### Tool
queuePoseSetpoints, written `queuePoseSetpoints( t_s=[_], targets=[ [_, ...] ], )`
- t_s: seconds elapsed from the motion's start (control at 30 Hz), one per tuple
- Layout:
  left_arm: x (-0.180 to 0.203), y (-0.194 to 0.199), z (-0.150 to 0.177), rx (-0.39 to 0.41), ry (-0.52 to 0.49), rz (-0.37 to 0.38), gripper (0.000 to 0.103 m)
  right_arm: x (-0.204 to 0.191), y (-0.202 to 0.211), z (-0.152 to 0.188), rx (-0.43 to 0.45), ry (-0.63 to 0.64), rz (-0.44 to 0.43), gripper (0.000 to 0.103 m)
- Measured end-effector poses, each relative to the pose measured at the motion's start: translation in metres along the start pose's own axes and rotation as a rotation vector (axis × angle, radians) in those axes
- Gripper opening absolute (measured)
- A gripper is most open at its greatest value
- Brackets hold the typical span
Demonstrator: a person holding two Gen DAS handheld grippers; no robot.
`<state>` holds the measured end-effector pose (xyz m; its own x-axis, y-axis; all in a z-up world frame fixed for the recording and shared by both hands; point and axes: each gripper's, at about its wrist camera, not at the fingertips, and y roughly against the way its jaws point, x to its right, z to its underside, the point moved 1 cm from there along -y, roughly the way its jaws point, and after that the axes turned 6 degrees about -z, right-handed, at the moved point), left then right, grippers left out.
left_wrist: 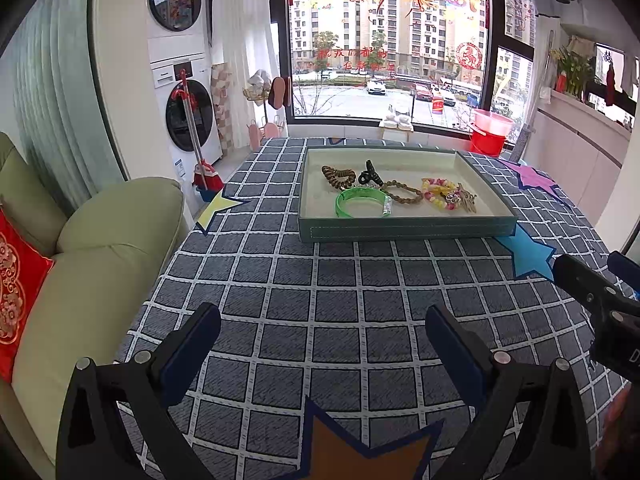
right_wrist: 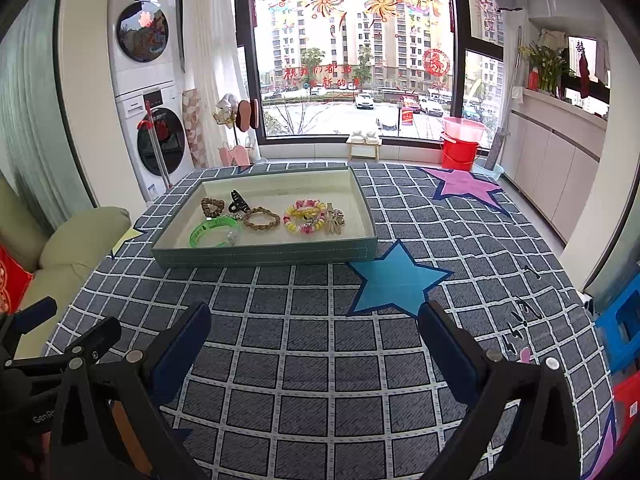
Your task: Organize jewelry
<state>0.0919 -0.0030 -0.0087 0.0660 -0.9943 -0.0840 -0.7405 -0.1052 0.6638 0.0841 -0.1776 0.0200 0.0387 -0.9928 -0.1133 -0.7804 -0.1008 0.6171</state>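
Note:
A shallow green tray [left_wrist: 404, 230] [right_wrist: 264, 258] sits on the checked tablecloth, far from both grippers. In it lie a green bangle [left_wrist: 362, 203] [right_wrist: 214, 232], a brown coil hair tie [left_wrist: 338, 176] [right_wrist: 212, 207], a black hair claw [left_wrist: 370, 174] [right_wrist: 239, 200], a braided brown bracelet [left_wrist: 402, 193] [right_wrist: 261, 218], a pink-yellow bead bracelet [left_wrist: 438, 194] [right_wrist: 305, 216] and a pale hair clip [left_wrist: 466, 198] [right_wrist: 334, 218]. My left gripper [left_wrist: 322, 340] is open and empty. My right gripper [right_wrist: 316, 336] is open and empty; it also shows at the right of the left wrist view [left_wrist: 596, 296].
Star decals mark the cloth: blue [right_wrist: 396, 280], purple [right_wrist: 466, 186], yellow [left_wrist: 218, 208], orange [left_wrist: 360, 452]. A green sofa [left_wrist: 92, 264] with a red cushion [left_wrist: 16, 292] borders the table's left. Red buckets [right_wrist: 462, 144] and a washer stack [left_wrist: 180, 80] stand beyond.

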Motion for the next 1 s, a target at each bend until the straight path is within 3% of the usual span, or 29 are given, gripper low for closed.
queuePoseSetpoints(
  t_s=[1.0],
  targets=[
    [-0.0012,0.0011,-0.0015,0.002,-0.015,0.019,0.103,-0.0013,0.0009,-0.0005,-0.006,-0.003,-0.003,0.103]
  ],
)
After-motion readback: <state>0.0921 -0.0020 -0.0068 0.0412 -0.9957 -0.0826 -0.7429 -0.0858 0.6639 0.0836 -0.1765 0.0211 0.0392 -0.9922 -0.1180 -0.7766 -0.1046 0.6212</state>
